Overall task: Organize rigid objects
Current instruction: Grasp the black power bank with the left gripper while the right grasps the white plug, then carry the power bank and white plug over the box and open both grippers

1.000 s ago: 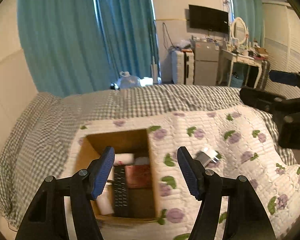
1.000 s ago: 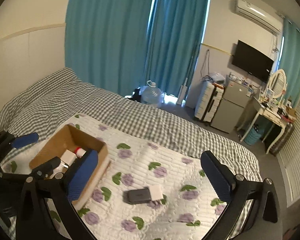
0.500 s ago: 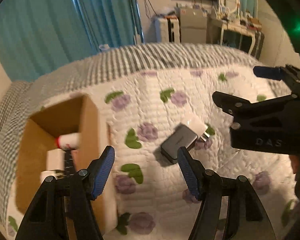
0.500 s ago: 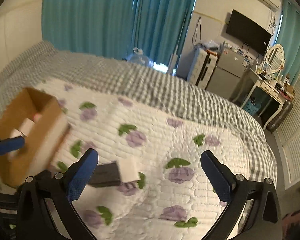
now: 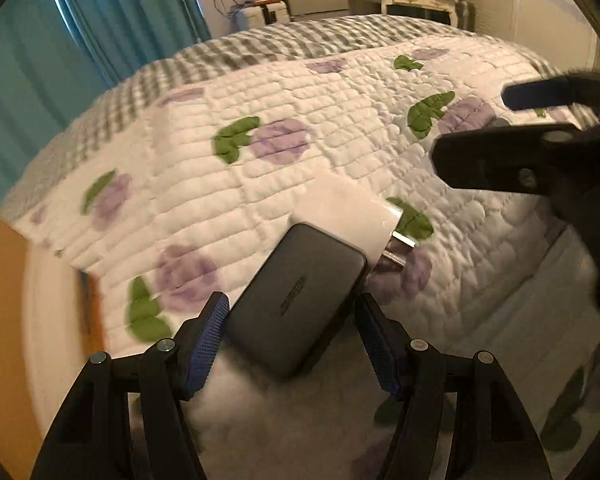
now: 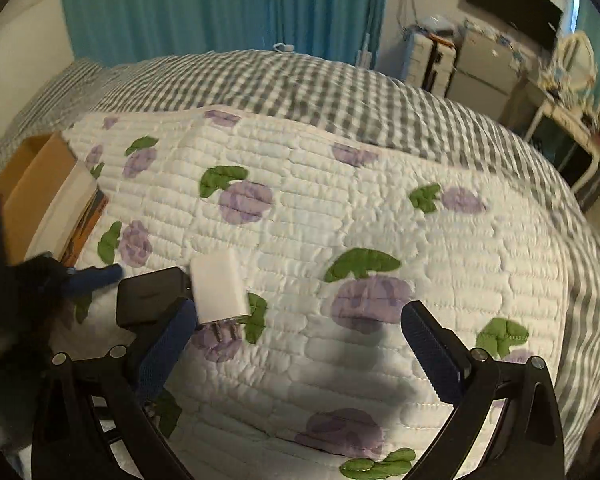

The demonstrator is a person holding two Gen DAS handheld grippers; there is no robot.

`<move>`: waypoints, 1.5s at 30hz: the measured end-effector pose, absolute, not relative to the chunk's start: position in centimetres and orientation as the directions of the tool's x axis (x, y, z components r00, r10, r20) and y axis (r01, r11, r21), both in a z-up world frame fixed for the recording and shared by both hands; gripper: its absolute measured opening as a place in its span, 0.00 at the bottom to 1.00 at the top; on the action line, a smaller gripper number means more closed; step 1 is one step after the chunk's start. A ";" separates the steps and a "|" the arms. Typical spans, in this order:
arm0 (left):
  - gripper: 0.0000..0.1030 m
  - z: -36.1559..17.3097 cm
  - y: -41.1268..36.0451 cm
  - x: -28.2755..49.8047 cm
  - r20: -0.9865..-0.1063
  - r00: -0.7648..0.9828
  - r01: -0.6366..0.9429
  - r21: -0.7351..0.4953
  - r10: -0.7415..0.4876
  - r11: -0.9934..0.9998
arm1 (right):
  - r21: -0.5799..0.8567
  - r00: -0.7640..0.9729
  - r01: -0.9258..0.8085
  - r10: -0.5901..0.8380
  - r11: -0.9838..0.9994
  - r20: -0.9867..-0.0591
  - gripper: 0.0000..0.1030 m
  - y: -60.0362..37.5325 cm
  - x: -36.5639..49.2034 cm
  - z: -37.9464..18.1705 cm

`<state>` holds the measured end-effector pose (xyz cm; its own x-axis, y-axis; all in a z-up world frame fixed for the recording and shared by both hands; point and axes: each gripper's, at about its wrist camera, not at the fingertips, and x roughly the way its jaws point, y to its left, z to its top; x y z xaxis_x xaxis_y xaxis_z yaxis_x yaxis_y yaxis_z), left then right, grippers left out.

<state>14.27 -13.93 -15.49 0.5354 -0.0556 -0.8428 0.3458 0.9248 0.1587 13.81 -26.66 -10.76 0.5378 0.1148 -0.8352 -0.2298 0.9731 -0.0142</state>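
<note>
A dark grey power bank (image 5: pixel 296 300) lies flat on the floral quilt, touching a white plug adapter (image 5: pixel 342 210) behind it. My left gripper (image 5: pixel 292 340) is open with its blue pads on either side of the power bank's near end. In the right wrist view the power bank (image 6: pixel 150 294) and the adapter (image 6: pixel 218 286) lie at the left; my right gripper (image 6: pixel 300 352) is open and empty, its left finger just in front of the adapter. The left gripper's blue tip (image 6: pixel 92 276) shows beside the power bank.
A cardboard box (image 6: pixel 32 184) stands at the left on the quilt, also seen at the left edge of the left wrist view (image 5: pixel 4 280). The right gripper's fingers (image 5: pixel 548 128) hang at the right. Grey checked bedding, teal curtains and furniture lie beyond.
Both grippers have dropped toward the quilt. My left gripper swung right from the box and now straddles the power bank. The right gripper has come in close to the adapter.
</note>
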 end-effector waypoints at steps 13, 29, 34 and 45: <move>0.45 -13.8 -11.3 10.2 -0.815 0.574 0.232 0.067 -0.081 0.971 | -0.021 0.533 -0.211 0.097 0.977 -0.841 1.00 -26.8 13.8 -11.3; 0.43 -12.4 -8.0 9.0 -0.801 0.598 -0.010 -0.002 0.004 1.000 | -0.115 0.470 -0.437 0.118 0.892 -0.875 0.74 -20.5 14.0 -14.1; 0.43 -12.5 -8.2 9.1 -0.804 0.594 -0.004 0.009 0.010 1.000 | -0.114 0.429 -0.452 0.103 0.885 -0.897 0.72 -19.5 15.6 -15.9; 0.42 -12.3 -8.8 8.5 -0.812 0.582 -0.005 0.039 0.035 0.999 | -0.110 0.432 -0.455 0.112 0.884 -0.895 0.40 -20.0 14.6 -15.8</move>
